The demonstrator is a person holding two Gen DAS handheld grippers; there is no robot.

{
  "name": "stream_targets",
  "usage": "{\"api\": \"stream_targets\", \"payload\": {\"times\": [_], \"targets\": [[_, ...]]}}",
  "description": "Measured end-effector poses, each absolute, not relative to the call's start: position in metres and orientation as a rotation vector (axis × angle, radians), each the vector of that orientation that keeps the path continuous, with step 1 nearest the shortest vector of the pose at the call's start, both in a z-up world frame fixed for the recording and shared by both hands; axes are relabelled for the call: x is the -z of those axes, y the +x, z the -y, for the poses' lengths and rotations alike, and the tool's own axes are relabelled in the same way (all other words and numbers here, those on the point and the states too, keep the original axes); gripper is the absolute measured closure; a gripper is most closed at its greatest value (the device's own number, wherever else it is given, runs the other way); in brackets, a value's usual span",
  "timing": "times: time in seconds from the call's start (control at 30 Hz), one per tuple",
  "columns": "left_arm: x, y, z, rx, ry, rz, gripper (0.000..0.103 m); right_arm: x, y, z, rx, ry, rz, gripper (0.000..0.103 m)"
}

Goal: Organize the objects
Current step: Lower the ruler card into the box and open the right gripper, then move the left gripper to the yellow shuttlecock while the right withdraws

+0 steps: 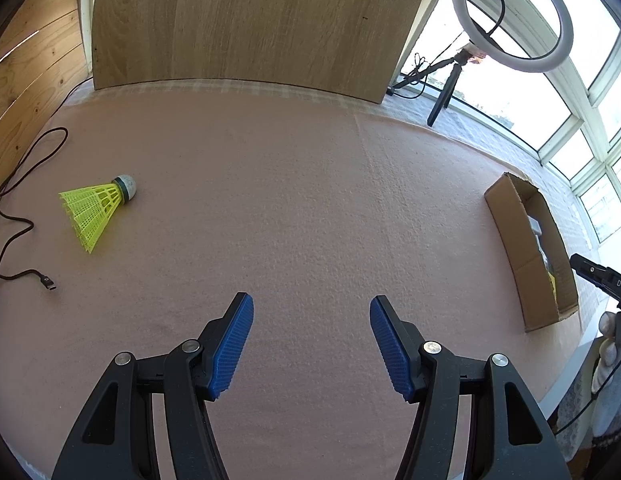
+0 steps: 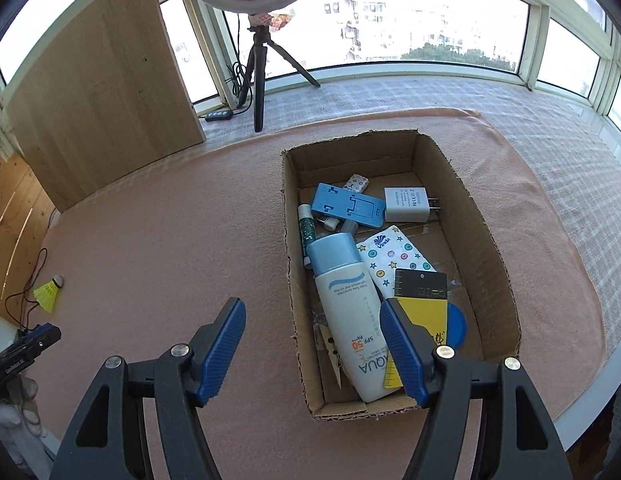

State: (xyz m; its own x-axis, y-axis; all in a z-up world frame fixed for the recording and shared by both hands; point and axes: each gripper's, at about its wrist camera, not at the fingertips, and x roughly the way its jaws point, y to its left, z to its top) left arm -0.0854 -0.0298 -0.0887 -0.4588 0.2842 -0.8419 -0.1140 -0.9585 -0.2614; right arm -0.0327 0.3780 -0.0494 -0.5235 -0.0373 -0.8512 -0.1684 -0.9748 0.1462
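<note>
A yellow shuttlecock (image 1: 95,207) lies on its side on the pink cloth at the far left; it also shows small in the right wrist view (image 2: 48,293). My left gripper (image 1: 311,306) is open and empty, well right of and nearer than the shuttlecock. A cardboard box (image 2: 482,216) holds a white sunscreen bottle (image 2: 350,320), a blue phone stand (image 2: 346,204), a white charger (image 2: 408,204), a tissue pack (image 2: 394,256), a yellow and black card (image 2: 422,300) and other small items. My right gripper (image 2: 312,310) is open and empty above the box's near left wall. The box shows at the right in the left wrist view (image 1: 518,240).
A wooden board (image 1: 250,20) stands at the back. A black USB cable (image 1: 26,224) trails along the left edge. A ring light on a tripod (image 2: 256,60) stands behind the box by the windows. The pink cloth (image 1: 310,200) covers the table.
</note>
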Motion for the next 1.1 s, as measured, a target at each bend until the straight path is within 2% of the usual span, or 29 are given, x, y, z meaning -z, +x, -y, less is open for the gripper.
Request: {"api": "stream_targets", "payload": {"times": [0.43,0.7,0.83,1.0,1.1], "targets": [[0.08,-0.075,0.13,-2.677,-1.448,0.348,0.039,0.055,-0.077,-0.252,-2.876,-1.648,-0.291,0.037],[0.077,-0.088,0.173,-2.742,-1.407,0.367,0.04,0.057,-0.111,-0.17,-2.997,-1.741,-0.2,0.037],[0.082,-0.097,0.183,-2.745,-1.412,0.363,0.042,0.061,-0.127,-0.133,-3.038,-1.807,-0.222,0.037],[0.097,-0.113,0.193,-2.724,-1.431,0.388,0.053,0.071,-0.147,-0.087,-3.08,-1.897,-0.202,0.037],[0.104,-0.122,0.198,-2.708,-1.434,0.409,0.053,0.082,-0.158,-0.061,-3.084,-1.967,-0.188,0.037]]}}
